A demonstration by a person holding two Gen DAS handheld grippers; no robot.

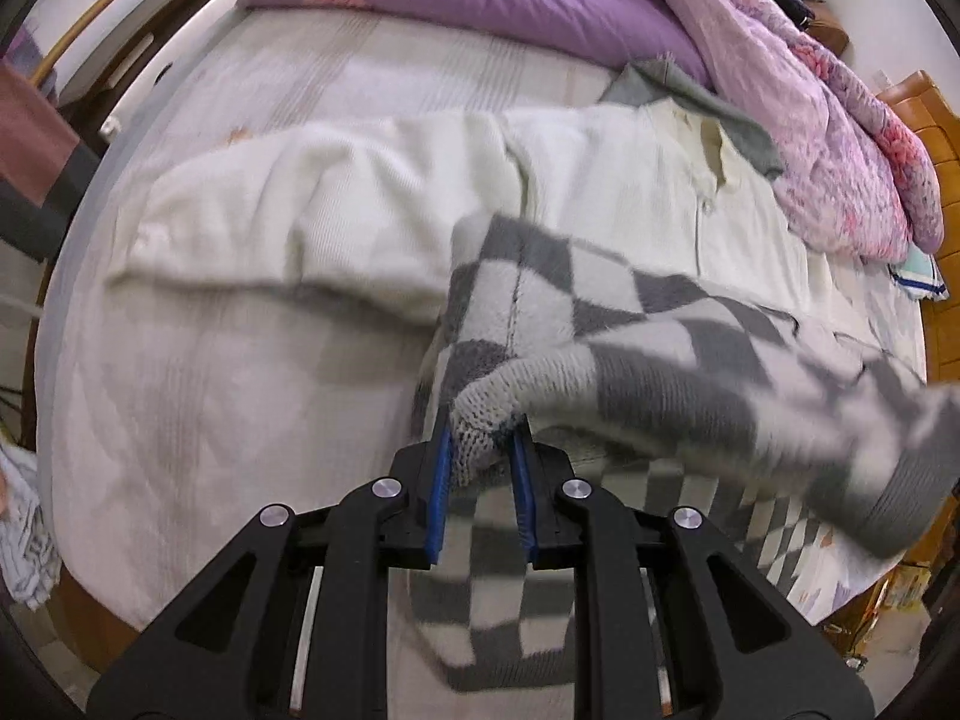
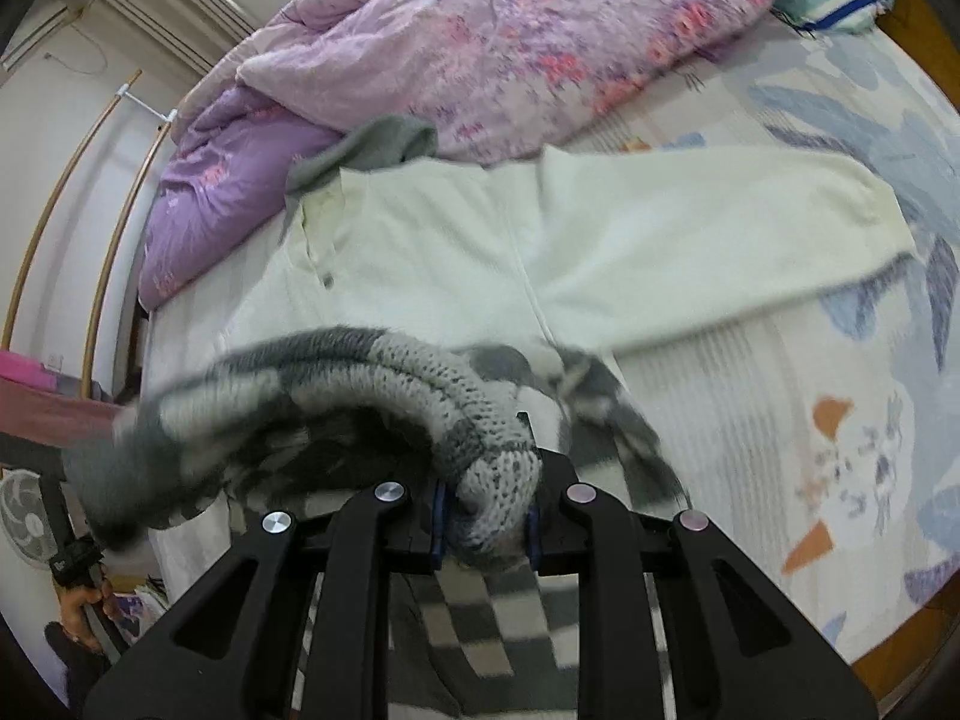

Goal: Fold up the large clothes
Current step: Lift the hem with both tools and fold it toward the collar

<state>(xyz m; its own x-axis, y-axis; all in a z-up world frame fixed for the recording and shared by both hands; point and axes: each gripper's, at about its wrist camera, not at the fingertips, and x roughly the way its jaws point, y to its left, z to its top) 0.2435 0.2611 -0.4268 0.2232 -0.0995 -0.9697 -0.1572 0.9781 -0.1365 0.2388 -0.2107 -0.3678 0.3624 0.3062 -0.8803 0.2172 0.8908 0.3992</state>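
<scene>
Black left gripper (image 1: pixel 483 450), blue pads: clamped on a bunched fold of the checkered sweater (image 1: pixel 660 330). Right gripper (image 2: pixel 486 516): likewise closed on a thick roll of the same knit. Sweater: chunky grey-and-white check, ribbed grey hem, motion-blurred, lifted between both grippers and hanging over the bed (image 1: pixel 210 390). Beneath it, spread flat on the bed: cream buttoned cardigan (image 2: pixel 480 240), sleeves outstretched, grey collar. Behind: purple floral quilt (image 2: pixel 510 42), heaped.
</scene>
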